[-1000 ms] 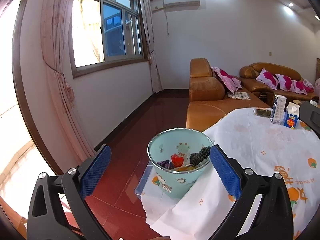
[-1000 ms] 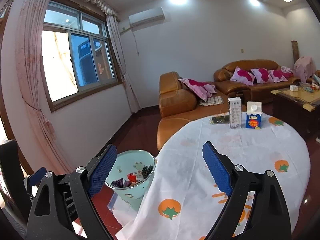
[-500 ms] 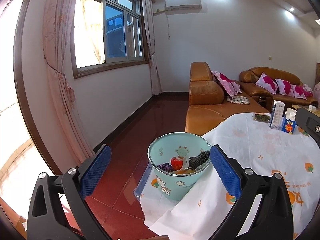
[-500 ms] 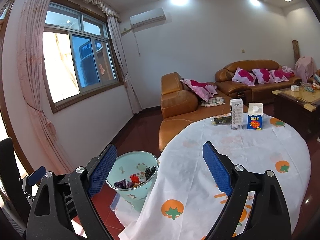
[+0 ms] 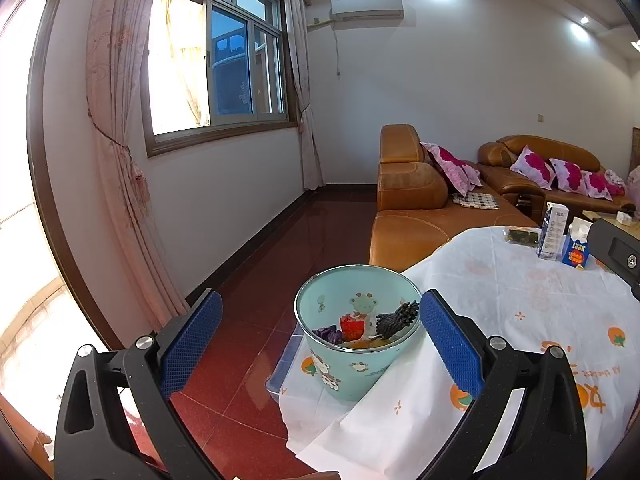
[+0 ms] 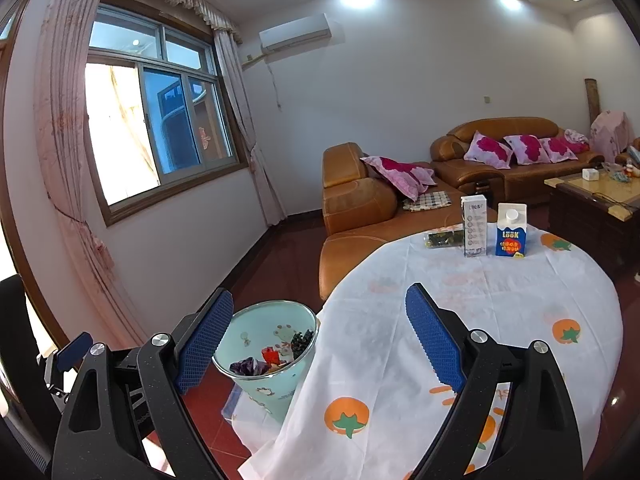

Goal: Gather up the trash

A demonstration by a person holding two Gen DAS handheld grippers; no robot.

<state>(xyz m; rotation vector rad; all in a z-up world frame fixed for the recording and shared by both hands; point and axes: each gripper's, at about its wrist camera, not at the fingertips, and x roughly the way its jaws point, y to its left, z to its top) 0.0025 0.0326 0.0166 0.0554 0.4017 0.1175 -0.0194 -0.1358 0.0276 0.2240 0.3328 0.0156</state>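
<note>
A pale blue waste bin (image 5: 352, 368) with cartoon prints stands on the floor against the table's left edge; it also shows in the right wrist view (image 6: 276, 384). Inside lie purple, red and dark wrappers (image 5: 372, 324). On the table's far side stand a white carton (image 6: 474, 226), a blue milk carton (image 6: 511, 231) and a dark green packet (image 6: 443, 239). My left gripper (image 5: 318, 330) is open and empty, held above and in front of the bin. My right gripper (image 6: 320, 332) is open and empty over the table's left edge.
The round table (image 6: 500, 304) wears a white cloth with orange prints, which hangs to the floor beside the bin. Brown leather sofas (image 6: 360, 208) with pink cushions stand behind. A coffee table (image 6: 596, 200) is at the far right. Red tiled floor (image 5: 280, 256) lies left of the bin.
Both grippers have drawn back and tilted up slightly, so the bin and table sit a little lower and farther in both views. Both stay open and empty.
</note>
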